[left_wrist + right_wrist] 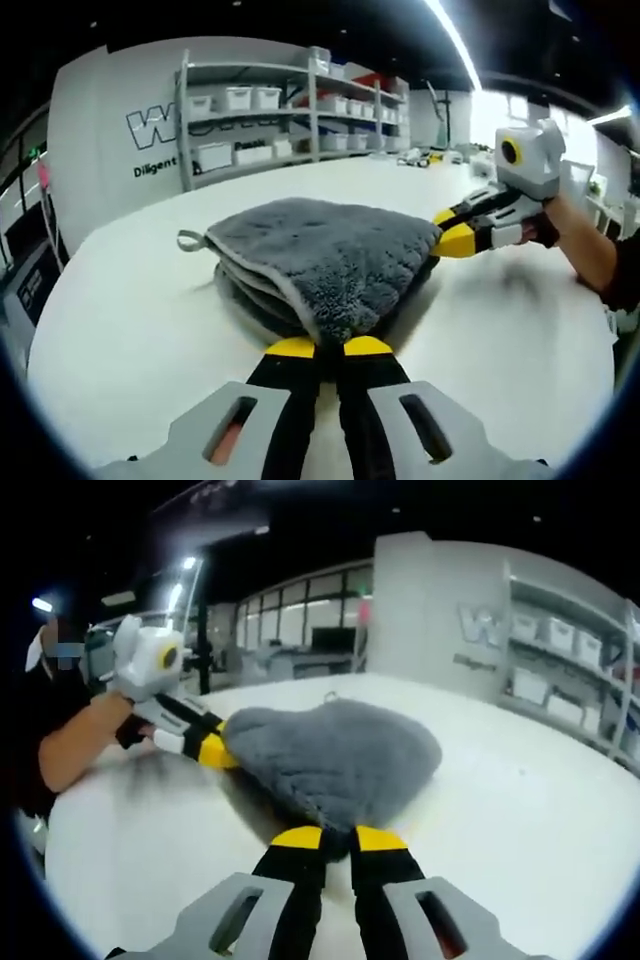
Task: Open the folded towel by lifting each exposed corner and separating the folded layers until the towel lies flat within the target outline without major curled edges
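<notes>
A grey fluffy towel (320, 255) lies folded in several layers on the white table (120, 330), with a small hanging loop (190, 240) at its left edge. My left gripper (329, 347) is shut on the towel's nearest corner, and the top layer rises slightly from the layers below. The right gripper (452, 238) comes in from the right, its yellow tips pinching the towel's right corner. In the right gripper view, my right gripper (338, 838) is shut on the near corner of the towel (335, 755), and the left gripper (215, 750) grips the towel's left edge.
Shelving with white bins (290, 110) stands behind the table, next to a wall with lettering. A person's hand (565, 230) holds the right gripper, and an arm (75, 745) holds the left one. Small items (420, 157) lie at the table's far end.
</notes>
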The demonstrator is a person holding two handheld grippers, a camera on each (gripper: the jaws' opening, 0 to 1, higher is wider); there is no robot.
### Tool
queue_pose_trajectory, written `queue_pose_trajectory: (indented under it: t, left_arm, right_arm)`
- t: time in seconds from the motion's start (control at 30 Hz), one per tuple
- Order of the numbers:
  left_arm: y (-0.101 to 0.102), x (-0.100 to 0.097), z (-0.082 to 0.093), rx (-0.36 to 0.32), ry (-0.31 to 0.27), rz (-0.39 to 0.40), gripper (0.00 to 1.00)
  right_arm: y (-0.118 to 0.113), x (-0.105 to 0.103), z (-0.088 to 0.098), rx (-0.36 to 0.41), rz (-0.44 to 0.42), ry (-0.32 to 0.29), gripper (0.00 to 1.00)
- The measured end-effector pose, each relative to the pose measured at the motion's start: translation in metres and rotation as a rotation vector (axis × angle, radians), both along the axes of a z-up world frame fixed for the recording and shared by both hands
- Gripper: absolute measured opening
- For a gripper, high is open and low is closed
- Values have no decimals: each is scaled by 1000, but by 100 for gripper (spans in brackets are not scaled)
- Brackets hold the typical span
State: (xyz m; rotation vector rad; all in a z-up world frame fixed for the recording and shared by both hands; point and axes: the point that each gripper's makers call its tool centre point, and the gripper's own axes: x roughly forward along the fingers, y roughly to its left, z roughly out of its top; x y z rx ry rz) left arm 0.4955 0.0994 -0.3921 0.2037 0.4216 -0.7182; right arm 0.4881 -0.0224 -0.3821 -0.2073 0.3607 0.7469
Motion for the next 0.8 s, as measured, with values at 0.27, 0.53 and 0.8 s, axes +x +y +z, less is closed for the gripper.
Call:
queue_pose_trajectory:
  t: [0.27,0.53,0.8]
  left_arm:
    - [-1,-9,-2,-1,17,-22,6]
    - [-3,-17,-5,-24,-3,-50,5]
    - [3,-22,-2,159,-48,-22,5]
  right_arm:
    - [0,-8,-2,-28,21,4,4]
    - [0,-16,-5,-27,27,21,4]
    - [5,-24,0,-94,29,-16,3]
